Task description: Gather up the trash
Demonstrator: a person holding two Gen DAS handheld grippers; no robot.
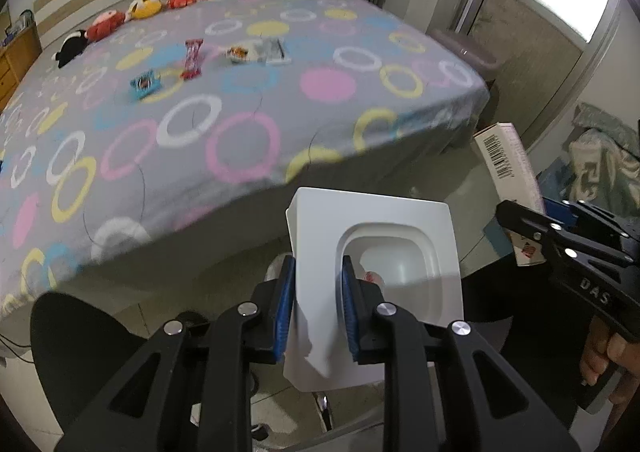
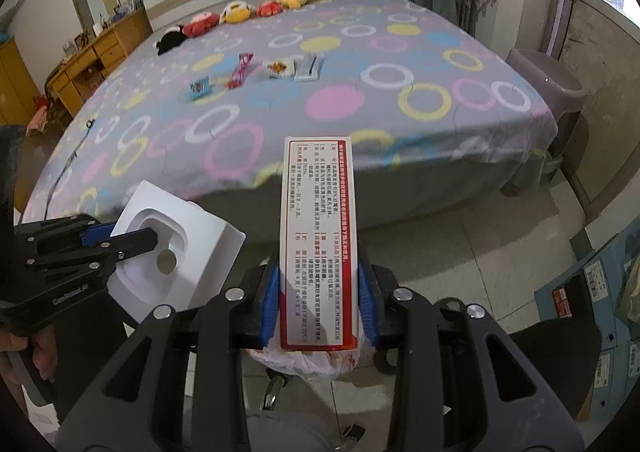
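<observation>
My left gripper (image 1: 318, 304) is shut on the rim of a white plastic tray (image 1: 400, 228) with a hollow middle, held above the floor; it also shows in the right wrist view (image 2: 200, 248). My right gripper (image 2: 318, 304) is shut on a long white carton with red print (image 2: 316, 236), seen from the side in the left wrist view (image 1: 508, 160). Below it hangs a white plastic bag (image 2: 304, 360). On the bed lie a blue wrapper (image 1: 145, 83), a red wrapper (image 1: 193, 59), a small orange packet (image 1: 239, 53) and a flat white packet (image 1: 274, 50).
The bed (image 2: 400, 120) with a circle-patterned sheet fills the middle; plush toys (image 2: 236, 12) line its head. A purple stool (image 2: 548, 84) stands at its right corner. A wooden dresser (image 2: 100, 56) is at the left, blue boxes (image 2: 600, 292) at the right.
</observation>
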